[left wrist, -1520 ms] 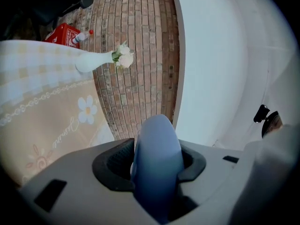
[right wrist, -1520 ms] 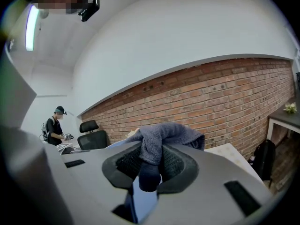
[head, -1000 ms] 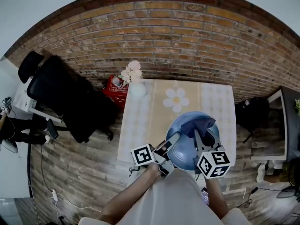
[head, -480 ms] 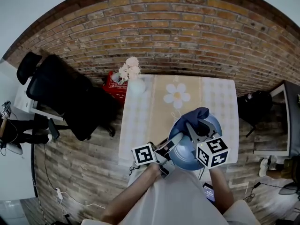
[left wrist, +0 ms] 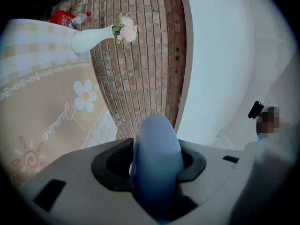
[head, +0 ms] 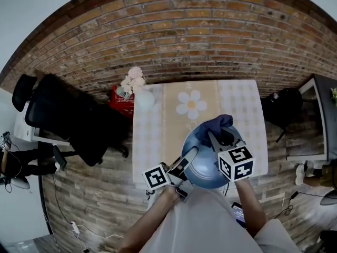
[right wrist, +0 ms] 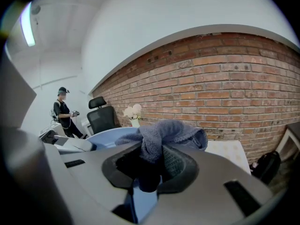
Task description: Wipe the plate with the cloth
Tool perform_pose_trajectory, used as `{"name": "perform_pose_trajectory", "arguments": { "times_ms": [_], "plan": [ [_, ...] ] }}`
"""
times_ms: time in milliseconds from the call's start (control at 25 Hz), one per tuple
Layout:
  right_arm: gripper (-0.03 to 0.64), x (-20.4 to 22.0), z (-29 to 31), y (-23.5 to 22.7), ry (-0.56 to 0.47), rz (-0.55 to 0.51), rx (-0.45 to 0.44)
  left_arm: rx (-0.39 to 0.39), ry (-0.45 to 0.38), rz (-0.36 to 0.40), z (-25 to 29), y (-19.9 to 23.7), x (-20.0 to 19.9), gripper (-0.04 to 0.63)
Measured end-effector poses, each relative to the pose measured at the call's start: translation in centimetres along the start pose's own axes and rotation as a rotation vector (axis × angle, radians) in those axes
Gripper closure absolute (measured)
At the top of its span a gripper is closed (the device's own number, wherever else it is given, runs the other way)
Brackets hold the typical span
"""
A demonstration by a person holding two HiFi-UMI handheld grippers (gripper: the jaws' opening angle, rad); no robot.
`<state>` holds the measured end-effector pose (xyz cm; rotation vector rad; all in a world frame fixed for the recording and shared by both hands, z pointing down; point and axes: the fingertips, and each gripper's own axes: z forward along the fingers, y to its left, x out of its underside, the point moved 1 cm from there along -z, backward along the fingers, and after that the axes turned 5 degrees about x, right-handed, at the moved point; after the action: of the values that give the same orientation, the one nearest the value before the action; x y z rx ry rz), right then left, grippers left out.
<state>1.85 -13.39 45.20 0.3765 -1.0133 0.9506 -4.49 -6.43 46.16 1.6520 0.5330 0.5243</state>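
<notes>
A blue plate (head: 202, 165) is held up over the near edge of the table, tilted, with my left gripper (head: 188, 157) shut on its left rim. In the left gripper view the plate's rim (left wrist: 155, 163) fills the space between the jaws. My right gripper (head: 217, 139) is shut on a dark grey-blue cloth (head: 218, 125), which lies on the plate's far right part. From the right gripper view the cloth (right wrist: 168, 135) is bunched between the jaws, with the plate (right wrist: 110, 137) just behind it to the left.
The table (head: 158, 120) carries a checked cloth and a beige runner with a daisy (head: 190, 104). A white vase of flowers (head: 141, 96) stands at its far left corner. A red crate (head: 117, 96) and a black office chair (head: 68, 123) are on the left. A person (right wrist: 63, 116) stands far off.
The right gripper has carried the cloth across the plate's upper part, a little to the left and farther away. The left gripper keeps its hold on the rim.
</notes>
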Motion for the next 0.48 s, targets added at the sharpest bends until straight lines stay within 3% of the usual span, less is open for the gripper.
{"name": "perform_pose_trajectory", "arguments": {
  "times_ms": [480],
  "plan": [
    [0.517,1.9,-2.6,-5.2,0.059,0.017,0.097,0.028,-0.033,0.013,0.9,-0.5,-0.6,0.405]
  ]
}}
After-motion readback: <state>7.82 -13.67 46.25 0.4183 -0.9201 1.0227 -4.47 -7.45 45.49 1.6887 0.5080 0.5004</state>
